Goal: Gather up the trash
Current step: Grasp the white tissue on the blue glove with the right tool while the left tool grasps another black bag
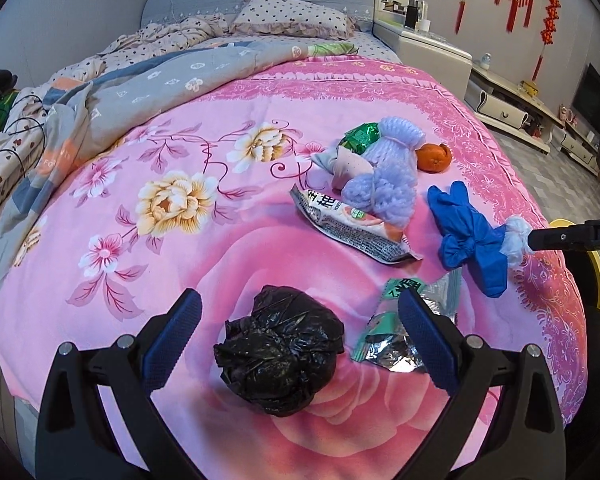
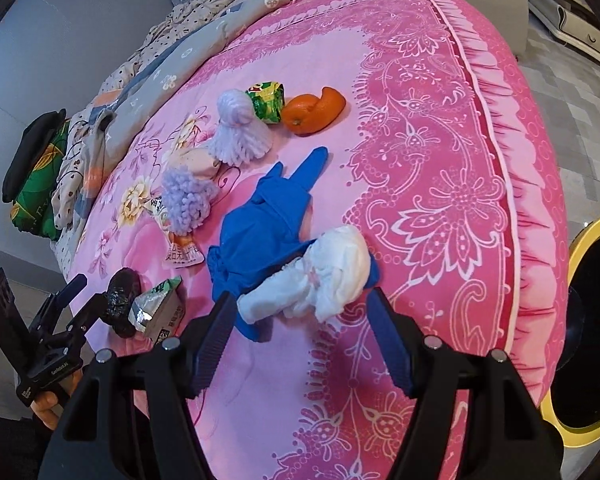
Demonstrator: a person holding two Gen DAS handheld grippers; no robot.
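A crumpled black plastic bag (image 1: 280,348) lies on the pink bedspread (image 1: 180,280) between the fingers of my left gripper (image 1: 300,296), which is open and clear of it on both sides. A green-silver wrapper (image 1: 396,340) lies under its right finger. My right gripper (image 2: 302,298) is open around a white tissue wad (image 2: 328,276) that rests on a blue glove (image 2: 260,232); the pads do not press it. Further back lie lilac foam nets (image 2: 240,132), a green packet (image 2: 266,100), a peeled orange (image 2: 312,114) and a snack wrapper (image 1: 352,224).
A yellow-rimmed black bin (image 2: 580,320) stands on the floor by the bed's right edge. A grey quilt (image 1: 140,88) and pillow (image 1: 292,16) fill the far side of the bed. A white bedside cabinet (image 1: 428,52) stands beyond.
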